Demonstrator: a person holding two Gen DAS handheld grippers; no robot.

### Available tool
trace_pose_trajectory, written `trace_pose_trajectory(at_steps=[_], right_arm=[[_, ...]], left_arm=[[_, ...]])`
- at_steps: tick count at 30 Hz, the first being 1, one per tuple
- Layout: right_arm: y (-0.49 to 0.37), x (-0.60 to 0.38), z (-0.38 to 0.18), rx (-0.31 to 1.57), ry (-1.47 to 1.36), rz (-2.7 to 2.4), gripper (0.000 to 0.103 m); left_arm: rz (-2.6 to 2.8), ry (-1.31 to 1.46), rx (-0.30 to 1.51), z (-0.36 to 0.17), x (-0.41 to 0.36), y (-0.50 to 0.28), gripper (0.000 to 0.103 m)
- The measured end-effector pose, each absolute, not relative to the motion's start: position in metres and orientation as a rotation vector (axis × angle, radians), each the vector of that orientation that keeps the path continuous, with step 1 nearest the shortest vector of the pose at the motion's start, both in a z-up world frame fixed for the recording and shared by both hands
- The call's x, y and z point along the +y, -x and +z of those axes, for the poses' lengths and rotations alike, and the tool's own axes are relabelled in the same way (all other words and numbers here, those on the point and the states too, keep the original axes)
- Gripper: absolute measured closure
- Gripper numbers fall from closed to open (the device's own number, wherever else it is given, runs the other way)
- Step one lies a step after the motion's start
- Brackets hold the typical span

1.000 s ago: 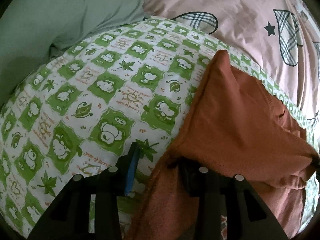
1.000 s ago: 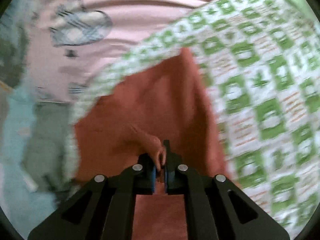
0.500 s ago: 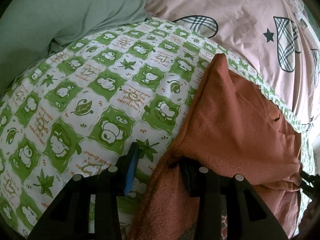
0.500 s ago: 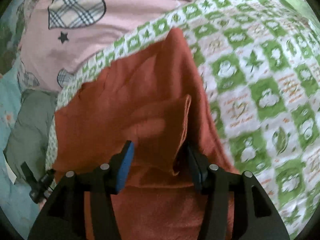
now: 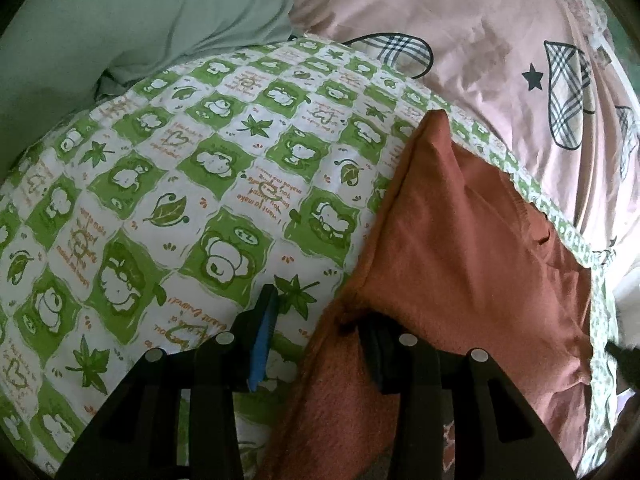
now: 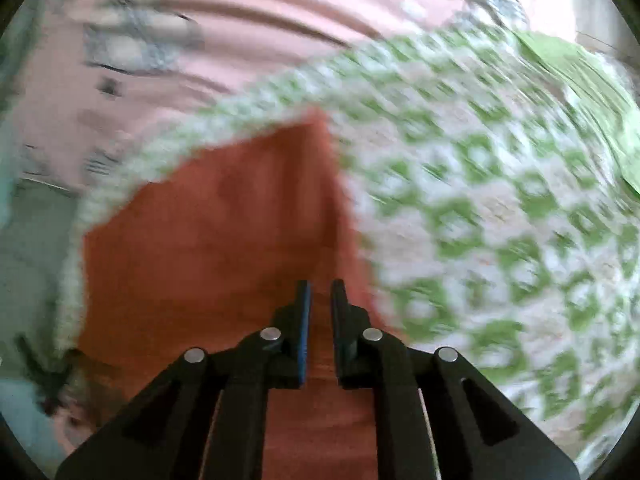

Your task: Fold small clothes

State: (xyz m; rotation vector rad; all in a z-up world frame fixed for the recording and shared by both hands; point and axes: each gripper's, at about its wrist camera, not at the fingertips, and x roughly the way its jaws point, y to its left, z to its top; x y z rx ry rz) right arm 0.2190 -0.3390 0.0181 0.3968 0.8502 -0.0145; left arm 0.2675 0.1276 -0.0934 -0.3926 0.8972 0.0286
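Rust-orange garment (image 5: 460, 248) lies on a green-and-white checked quilt (image 5: 192, 184) printed with cartoon animals, leaves and orange lettering. Garment sits toward the quilt's right side in the left wrist view, folded to a long tapering shape, its pointed end reaching up toward the quilt's far edge. A small dark slit or seam shows near its right border.

Quilt rests on a pink bedsheet (image 5: 460, 40) with plaid hearts and a black star. A pale green pillow (image 5: 132, 12) lies at the upper left, touching the quilt's edge.

Left gripper (image 5: 316, 344): jaws partly open. Blue-padded finger stands over bare quilt; the other finger is tucked under the garment's near-left edge, cloth draped over it. Nothing pinched between the 2 pads.

Right gripper (image 6: 320, 304): view heavily motion-blurred. Jaws stand a narrow gap apart over the garment (image 6: 224, 240), the orange cloth visible through the gap; no fold seen between them. They have just been opening from a closed pinch on the cloth, then narrowing a little. Garment lies flat beneath, quilt (image 6: 500, 220) to its right, pink sheet (image 6: 248, 28) beyond.

A dark tip shows at the far right edge of the left wrist view; too little seen to identify.
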Motion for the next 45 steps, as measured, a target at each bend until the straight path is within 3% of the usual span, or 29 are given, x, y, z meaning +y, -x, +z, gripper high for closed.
trace_pose_trajectory(at_steps=[1, 3, 12, 16, 17, 18, 19, 22, 28, 34, 40, 45], right_arm=[[-0.23, -0.317, 0.023, 0.851, -0.377, 0.069, 0.057], [-0.255, -0.275, 0.026, 0.867, -0.358, 0.222, 0.035], [-0.385, -0.087, 0.019, 0.875, -0.225, 0.676, 0.035], [-0.441, -0.046, -0.013, 1.024, -0.156, 0.675, 0.036], [-0.451, -0.038, -0.021, 1.063, -0.157, 0.71, 0.039], [-0.457, -0.028, -0.028, 1.09, -0.188, 0.78, 0.05], [-0.461, -0.019, -0.031, 1.099, -0.221, 0.83, 0.055], [-0.471, -0.006, -0.032, 1.051, -0.268, 0.828, 0.054], [-0.465, -0.038, -0.026, 0.922, -0.427, 0.65, 0.055], [-0.374, -0.125, 0.008, 0.797, -0.4, 0.552, 0.055], [-0.28, -0.227, -0.005, 0.796, -0.409, 0.337, 0.055], [-0.246, -0.297, -0.039, 0.907, -0.484, 0.178, 0.055]], left_arm=[[0.024, 0.395, 0.895, -0.094, 0.129, -0.267, 0.062], [0.019, 0.402, 0.889, -0.094, 0.129, -0.266, 0.062], [-0.024, 0.485, 0.829, -0.099, 0.137, -0.255, 0.062], [-0.054, 0.546, 0.797, -0.103, 0.144, -0.251, 0.062], [-0.063, 0.566, 0.788, -0.105, 0.146, -0.252, 0.062], [-0.069, 0.581, 0.779, -0.106, 0.148, -0.25, 0.062], [-0.074, 0.599, 0.769, -0.108, 0.15, -0.25, 0.062], [-0.08, 0.628, 0.755, -0.11, 0.155, -0.249, 0.063], [-0.085, 0.63, 0.788, -0.106, 0.157, -0.247, 0.063], [-0.047, 0.438, 0.821, -0.077, 0.145, -0.217, 0.065], [-0.184, 0.335, 0.755, -0.037, 0.108, -0.222, 0.064], [-0.269, 0.251, 0.803, -0.042, 0.071, -0.257, 0.064]])
